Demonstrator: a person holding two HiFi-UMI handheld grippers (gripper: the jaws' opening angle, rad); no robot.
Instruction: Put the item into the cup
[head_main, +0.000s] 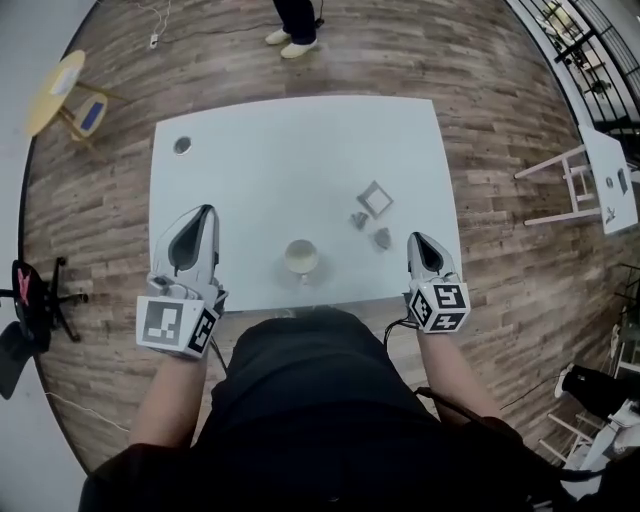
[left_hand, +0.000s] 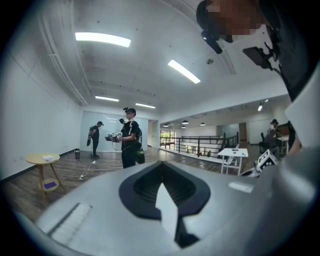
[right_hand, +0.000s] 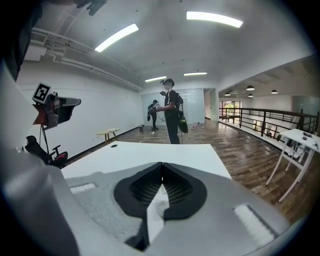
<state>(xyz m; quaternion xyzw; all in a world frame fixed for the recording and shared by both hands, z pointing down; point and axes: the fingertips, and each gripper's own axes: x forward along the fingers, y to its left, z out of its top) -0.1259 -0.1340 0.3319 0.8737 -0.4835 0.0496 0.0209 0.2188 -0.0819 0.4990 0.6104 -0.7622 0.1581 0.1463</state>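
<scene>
A pale cup (head_main: 301, 257) stands near the front edge of the white table (head_main: 260, 160). To its right lie two small grey items (head_main: 358, 220) (head_main: 382, 238) and a square white piece (head_main: 376, 200). My left gripper (head_main: 208, 209) hovers over the table's front left, to the left of the cup; in the left gripper view its jaws (left_hand: 161, 163) meet at the tip with nothing between them. My right gripper (head_main: 414, 237) sits at the front right, just right of the nearer grey item, and its jaws (right_hand: 162, 163) are shut and empty. Neither gripper view shows the cup or the items.
A round grommet hole (head_main: 182, 145) marks the table's far left corner. Beyond the table stand a person (head_main: 291, 42), a yellow side table (head_main: 55, 90) and a white folding table (head_main: 610, 180). A black chair (head_main: 30, 300) is at the left.
</scene>
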